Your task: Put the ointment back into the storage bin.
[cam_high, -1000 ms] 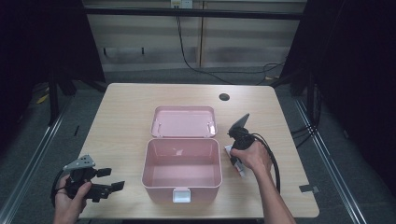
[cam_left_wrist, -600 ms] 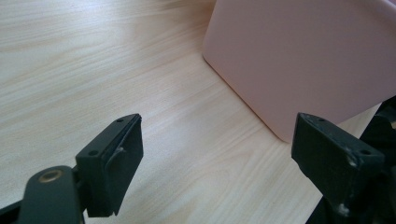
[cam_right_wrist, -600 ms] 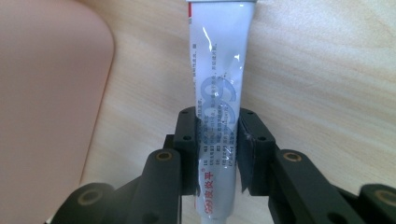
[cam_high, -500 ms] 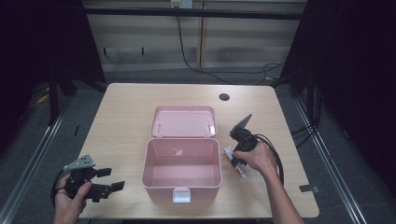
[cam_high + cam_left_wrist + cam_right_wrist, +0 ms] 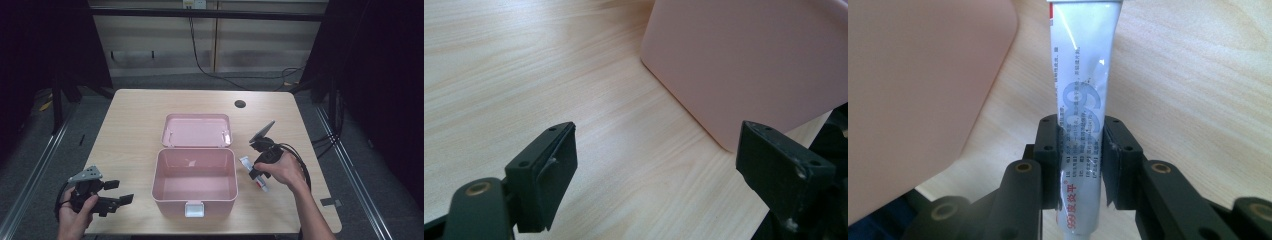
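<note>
Where the high view looks down on a pale wooden table (image 5: 150, 115), an open pink box (image 5: 195, 182) sits at its middle, lid (image 5: 196, 130) laid back. At the box's right side, the right gripper (image 5: 256, 172) clamps a white tube (image 5: 246, 163) just beside the box wall. Near the table's front left corner, the left gripper (image 5: 119, 192) points towards the box, jaws spread with nothing between them.

From the left gripper view, its two black jaws stand wide apart over bare wood, the box's pink wall ahead.

From the right gripper view, both pads press the printed white tube (image 5: 1083, 100), which juts forward above the tabletop beside the pink wall.
</note>
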`<state>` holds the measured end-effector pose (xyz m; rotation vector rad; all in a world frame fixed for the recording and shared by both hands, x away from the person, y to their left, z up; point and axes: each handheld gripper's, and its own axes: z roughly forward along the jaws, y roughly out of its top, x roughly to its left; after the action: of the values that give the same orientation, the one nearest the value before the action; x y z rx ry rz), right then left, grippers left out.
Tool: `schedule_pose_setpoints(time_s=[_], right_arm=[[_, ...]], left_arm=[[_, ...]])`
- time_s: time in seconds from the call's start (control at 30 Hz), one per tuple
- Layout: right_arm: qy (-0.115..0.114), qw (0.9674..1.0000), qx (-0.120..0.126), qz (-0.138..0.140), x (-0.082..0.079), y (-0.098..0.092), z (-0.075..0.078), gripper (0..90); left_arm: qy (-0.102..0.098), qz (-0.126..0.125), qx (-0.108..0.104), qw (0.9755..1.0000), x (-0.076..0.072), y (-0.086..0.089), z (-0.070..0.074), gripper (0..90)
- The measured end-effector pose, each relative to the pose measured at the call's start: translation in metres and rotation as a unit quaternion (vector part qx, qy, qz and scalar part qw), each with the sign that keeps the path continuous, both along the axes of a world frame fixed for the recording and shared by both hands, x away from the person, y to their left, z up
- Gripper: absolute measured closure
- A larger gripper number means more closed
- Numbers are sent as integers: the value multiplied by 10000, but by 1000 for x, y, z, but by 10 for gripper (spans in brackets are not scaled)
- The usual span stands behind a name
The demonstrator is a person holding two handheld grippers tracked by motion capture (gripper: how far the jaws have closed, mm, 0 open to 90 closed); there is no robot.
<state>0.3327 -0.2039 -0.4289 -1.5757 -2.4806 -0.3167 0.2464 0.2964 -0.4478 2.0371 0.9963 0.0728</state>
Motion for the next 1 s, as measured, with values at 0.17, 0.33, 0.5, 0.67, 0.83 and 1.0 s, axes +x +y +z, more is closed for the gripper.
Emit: schedule_pose_setpoints(time_s=[0.17, 0.33, 0.5, 0.67, 0.83, 1.0], right_arm=[[-39, 9998, 75, 168, -4, -2, 4, 719], [-145, 9991, 241, 323, -9, 0, 9, 719], [-299, 9977, 340, 495, -14, -1, 16, 719], [-316, 9971, 389, 575, -19, -3, 20, 719], [-329, 9961, 477, 666, -24, -7, 24, 719], [-410, 9943, 544, 819, -28, -10, 31, 719]], left_arm=[[-1, 1, 0, 10000, 0, 0, 0, 168], [-14, -4, 3, 10000, 0, 1, 0, 168], [-16, -3, 4, 10000, 0, 0, 0, 168], [-10, -4, 0, 10000, 0, 0, 0, 168], [-11, -3, 5, 10000, 0, 0, 0, 167], [-4, 2, 2, 10000, 0, 0, 0, 168]])
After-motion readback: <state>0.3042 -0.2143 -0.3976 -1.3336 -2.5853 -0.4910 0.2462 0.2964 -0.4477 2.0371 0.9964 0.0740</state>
